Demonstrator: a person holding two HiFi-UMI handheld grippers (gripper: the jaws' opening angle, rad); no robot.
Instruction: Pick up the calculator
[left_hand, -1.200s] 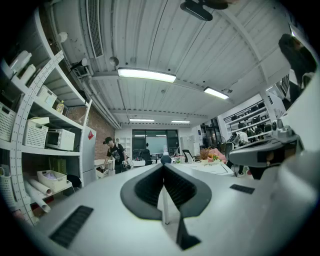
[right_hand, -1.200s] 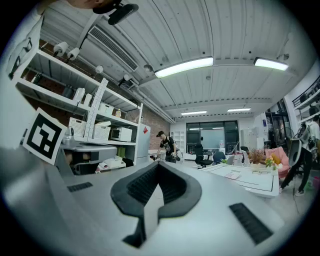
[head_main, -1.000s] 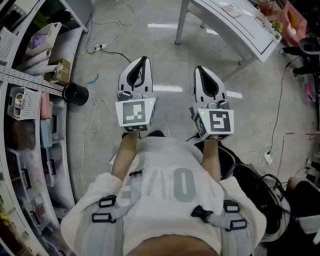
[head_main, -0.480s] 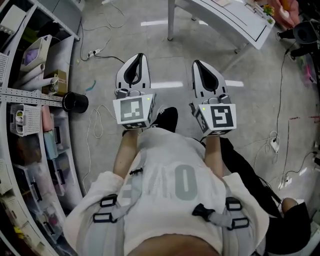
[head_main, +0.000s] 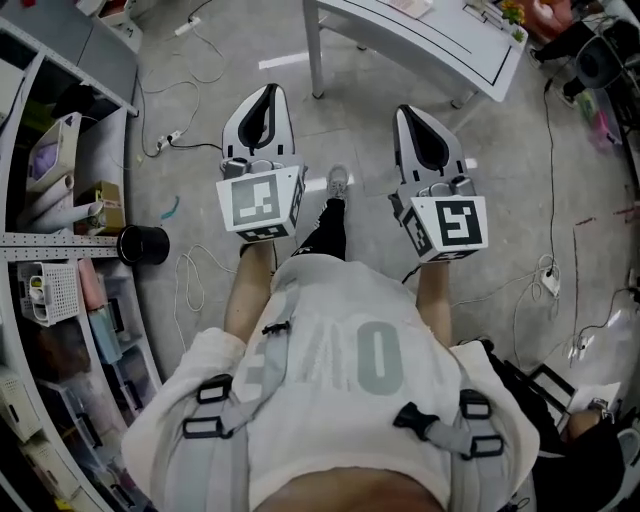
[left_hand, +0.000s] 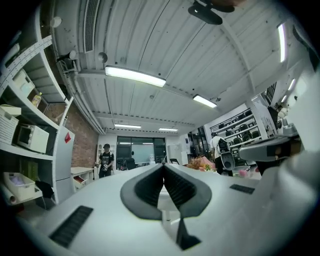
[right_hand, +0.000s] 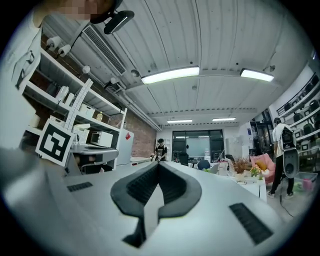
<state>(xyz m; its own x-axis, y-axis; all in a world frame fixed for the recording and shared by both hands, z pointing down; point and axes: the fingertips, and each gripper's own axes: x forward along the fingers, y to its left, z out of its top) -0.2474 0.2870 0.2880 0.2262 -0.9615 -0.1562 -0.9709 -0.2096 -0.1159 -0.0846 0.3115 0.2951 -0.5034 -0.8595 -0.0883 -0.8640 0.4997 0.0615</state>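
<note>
No calculator can be made out in any view. In the head view my left gripper (head_main: 268, 94) and right gripper (head_main: 411, 112) are held side by side in front of the person's chest, pointing at a white table (head_main: 420, 42) ahead. Small items at the table's far edge are too small to tell apart. Both grippers are shut with nothing between the jaws. The left gripper view shows the left gripper (left_hand: 163, 165) with its pads meeting at the tip, and the right gripper view shows the same for the right gripper (right_hand: 159, 164). Both look out level across the room.
Storage shelves (head_main: 40, 240) line the left side, with a black cylinder (head_main: 143, 243) on the floor beside them. Cables (head_main: 190, 265) and a power strip (head_main: 548, 283) lie on the grey floor. The person's shoe (head_main: 338, 182) steps between the grippers. A person in black (left_hand: 106, 159) stands far off.
The person has walked forward. The white table has come nearer and shifted left in the head view, the shelves have slid back, and a foot now shows between the grippers. Both jaws stay shut.
</note>
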